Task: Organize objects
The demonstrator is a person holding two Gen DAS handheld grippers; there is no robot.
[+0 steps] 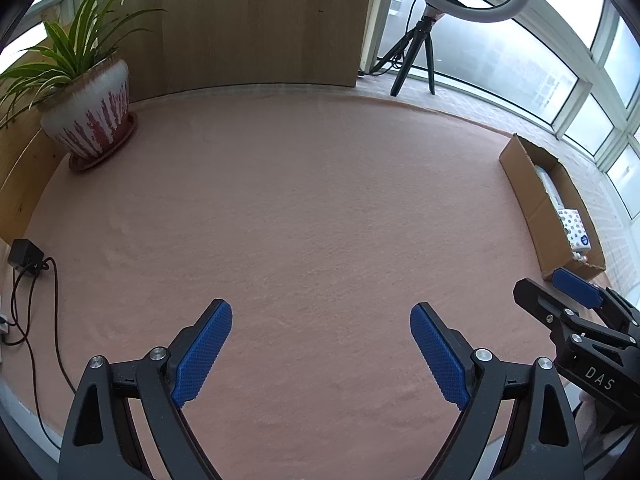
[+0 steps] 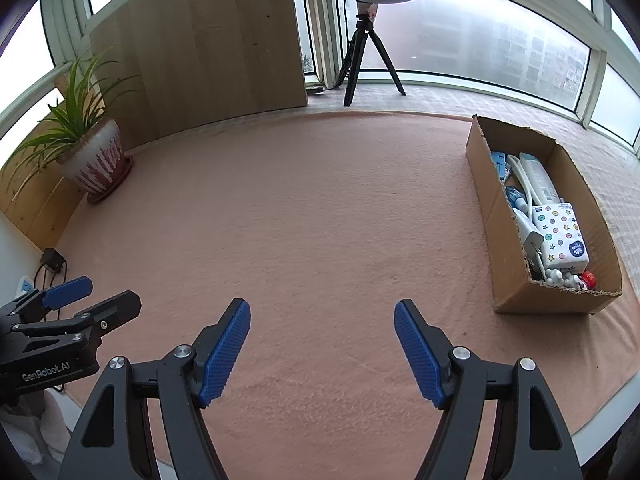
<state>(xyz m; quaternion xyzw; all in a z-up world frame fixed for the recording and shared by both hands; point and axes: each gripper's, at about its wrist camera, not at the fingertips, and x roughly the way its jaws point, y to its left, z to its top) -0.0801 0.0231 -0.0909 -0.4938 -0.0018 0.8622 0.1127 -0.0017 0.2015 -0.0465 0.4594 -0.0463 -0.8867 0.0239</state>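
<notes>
A cardboard box (image 2: 486, 184) stands at the right side of the pink cloth (image 2: 320, 220); the same cardboard box (image 1: 520, 188) shows at the right edge of the left wrist view. Inside it lie a white tissue pack with coloured dots (image 2: 560, 236), a white tube (image 2: 540, 176), blue packets and small white items. My left gripper (image 1: 321, 312) hangs open over bare cloth, nothing between its blue pads. My right gripper (image 2: 322, 310) is open too, over bare cloth left of the box. Each gripper appears at the side of the other's view.
A potted spider plant (image 2: 94, 156) sits at the far left corner. A wooden panel (image 2: 208, 40) stands behind the cloth. A ring light on a tripod (image 2: 366, 52) stands by the windows. A black adapter with cables (image 1: 26, 258) lies at the left edge.
</notes>
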